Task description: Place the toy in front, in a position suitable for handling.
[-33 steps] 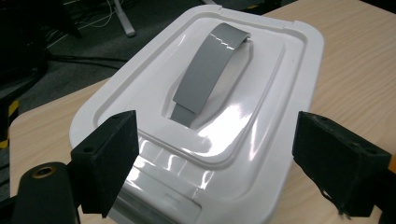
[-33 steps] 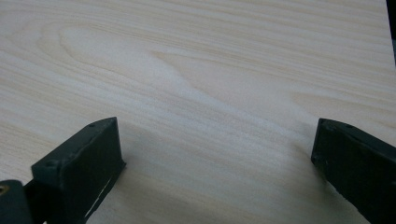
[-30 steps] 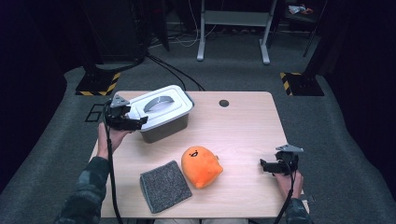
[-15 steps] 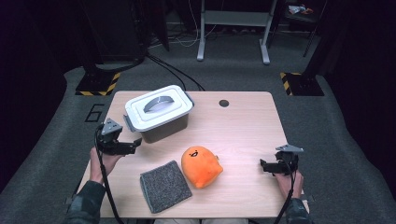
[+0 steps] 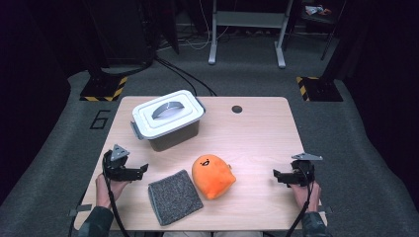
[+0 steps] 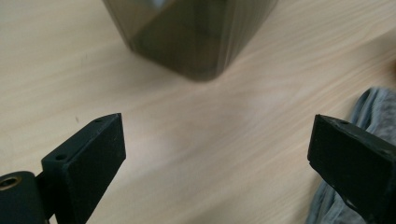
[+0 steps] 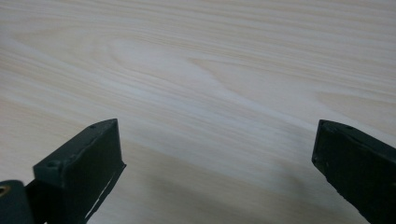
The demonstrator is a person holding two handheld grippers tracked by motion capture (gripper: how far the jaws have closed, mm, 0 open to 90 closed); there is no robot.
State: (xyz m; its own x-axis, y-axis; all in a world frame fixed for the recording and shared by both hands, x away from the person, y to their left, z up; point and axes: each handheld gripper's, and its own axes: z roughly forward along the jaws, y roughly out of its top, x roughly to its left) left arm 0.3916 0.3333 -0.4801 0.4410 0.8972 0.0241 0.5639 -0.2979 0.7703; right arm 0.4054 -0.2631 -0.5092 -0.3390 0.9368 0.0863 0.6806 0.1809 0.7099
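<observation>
Pulled back from the lidded container (image 5: 168,120) since a second ago, the left gripper (image 5: 141,170) is now sitting low at the table's (image 5: 257,133) near left, its jaws standing wide apart after just opening further, with nothing between them but bare wood. Its tips are pointing rightward across the table toward the grey cloth (image 5: 174,196), which is lying flat just beside it, one edge of that cloth (image 6: 369,121) creeping into the left gripper view at the right. Ahead of the jaws in that view, the dark corner of the container (image 6: 196,37) is standing upright on the wood, apart from the tool. From above, the container is resting toward the far left of the table, white lid on, its long axis running slantwise from near left to far right, the lid's handle lying along that same line. An orange plush toy (image 5: 212,175) is sitting just right of the cloth. Well apart at the near right, the right gripper (image 5: 277,174) is holding its place, jaws spread wide over empty tabletop (image 7: 210,93).
</observation>
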